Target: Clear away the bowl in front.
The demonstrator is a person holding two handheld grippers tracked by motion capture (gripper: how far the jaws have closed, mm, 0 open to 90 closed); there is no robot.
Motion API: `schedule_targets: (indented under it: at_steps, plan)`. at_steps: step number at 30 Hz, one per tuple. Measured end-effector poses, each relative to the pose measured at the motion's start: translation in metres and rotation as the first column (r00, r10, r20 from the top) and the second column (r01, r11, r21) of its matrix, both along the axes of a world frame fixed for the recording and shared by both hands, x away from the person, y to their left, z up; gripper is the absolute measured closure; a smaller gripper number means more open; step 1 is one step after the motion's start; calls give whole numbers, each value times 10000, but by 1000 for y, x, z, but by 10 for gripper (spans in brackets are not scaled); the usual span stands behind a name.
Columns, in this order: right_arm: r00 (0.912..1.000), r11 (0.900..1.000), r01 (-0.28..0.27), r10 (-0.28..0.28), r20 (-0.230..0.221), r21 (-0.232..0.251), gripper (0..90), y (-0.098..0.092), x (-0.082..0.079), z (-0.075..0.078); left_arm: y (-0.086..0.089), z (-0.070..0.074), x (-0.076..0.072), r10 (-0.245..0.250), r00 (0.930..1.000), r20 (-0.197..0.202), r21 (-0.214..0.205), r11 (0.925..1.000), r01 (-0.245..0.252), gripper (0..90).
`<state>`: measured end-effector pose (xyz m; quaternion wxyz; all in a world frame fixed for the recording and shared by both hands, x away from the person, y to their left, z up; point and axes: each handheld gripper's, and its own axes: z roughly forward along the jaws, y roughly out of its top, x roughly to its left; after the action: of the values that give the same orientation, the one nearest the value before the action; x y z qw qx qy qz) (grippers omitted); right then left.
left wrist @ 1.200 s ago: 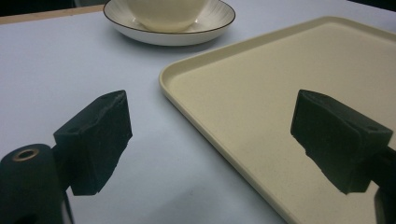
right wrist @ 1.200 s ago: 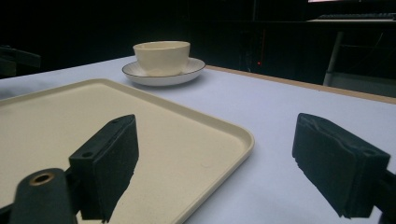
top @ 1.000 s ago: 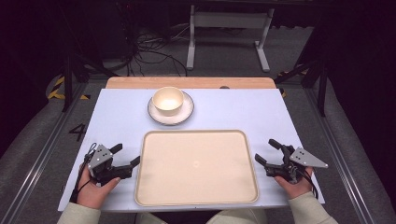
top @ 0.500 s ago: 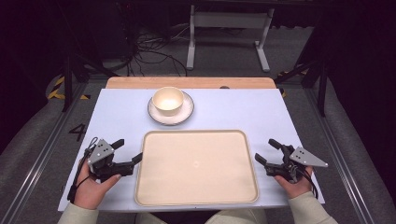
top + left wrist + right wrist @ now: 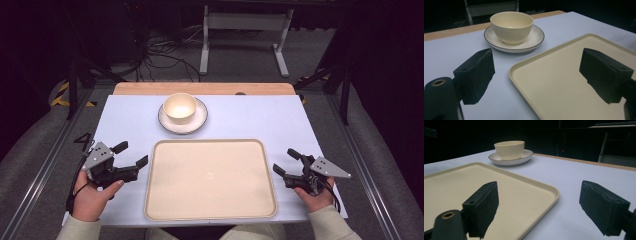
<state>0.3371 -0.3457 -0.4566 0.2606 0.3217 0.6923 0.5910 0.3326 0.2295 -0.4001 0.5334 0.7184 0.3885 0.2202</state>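
So, I see left gripper (image 5: 131, 154) just beside tray's (image 5: 210, 216) left edge, jaws spread wide, nothing between them; from its own view one jaw hangs over table (image 5: 250, 117), other over tray. Right gripper (image 5: 287, 161) near tray's right edge, jaws likewise apart and empty. Cream tray sits bare at near middle of pale blue table. Bowl (image 5: 180, 107) stands upright on saucer (image 5: 198, 122) beyond tray's far edge, apart from it
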Motion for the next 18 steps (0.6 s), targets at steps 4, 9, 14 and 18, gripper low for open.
schedule_targets:
  at_steps: [4,9,14,18]
  plan:
    - [10000,10000,2,-2,-15,8,166,0,0,0,-1,4,1,83,10000,24,21,10000,-83,142]
    - [10000,10000,-1,1,-12,23,166,0,0,0,-1,12,3,130,9999,42,4,9999,-130,154]
    - [10000,10000,7,-7,-39,70,166,0,0,0,-2,16,5,68,9999,109,62,10000,-69,149]
    - [10000,10000,6,-5,-48,64,166,0,0,0,-5,19,9,-28,10000,79,127,9999,27,149]
